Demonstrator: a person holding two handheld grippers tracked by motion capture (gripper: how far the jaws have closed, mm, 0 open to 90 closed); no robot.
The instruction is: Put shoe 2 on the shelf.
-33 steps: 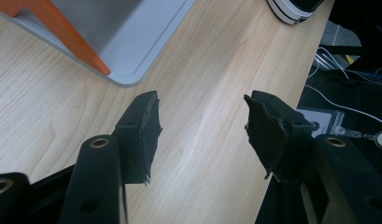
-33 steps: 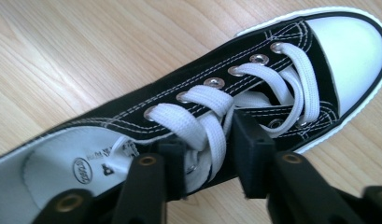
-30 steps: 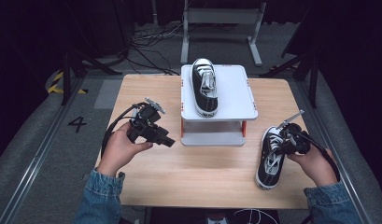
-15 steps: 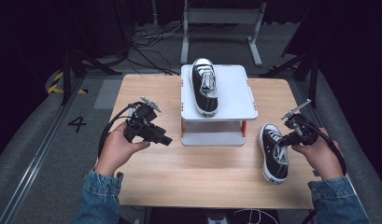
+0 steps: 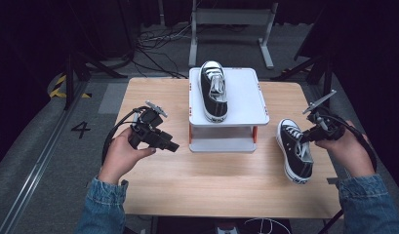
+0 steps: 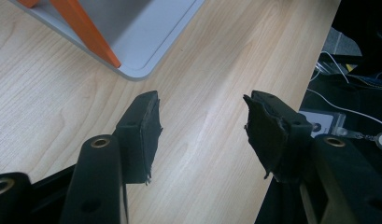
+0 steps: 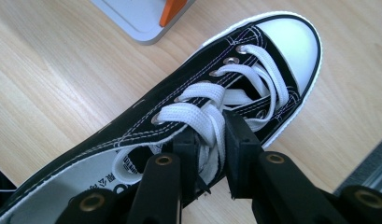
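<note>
Your right gripper (image 7: 211, 154) pinched the white laces of a black sneaker (image 7: 188, 116) with a white toe cap; your left gripper (image 6: 202, 135) stood wide, holding nothing.

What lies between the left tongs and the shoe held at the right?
In the high view, bare table lies between the left tongs and held shoe, passing the white stand's front.
</note>
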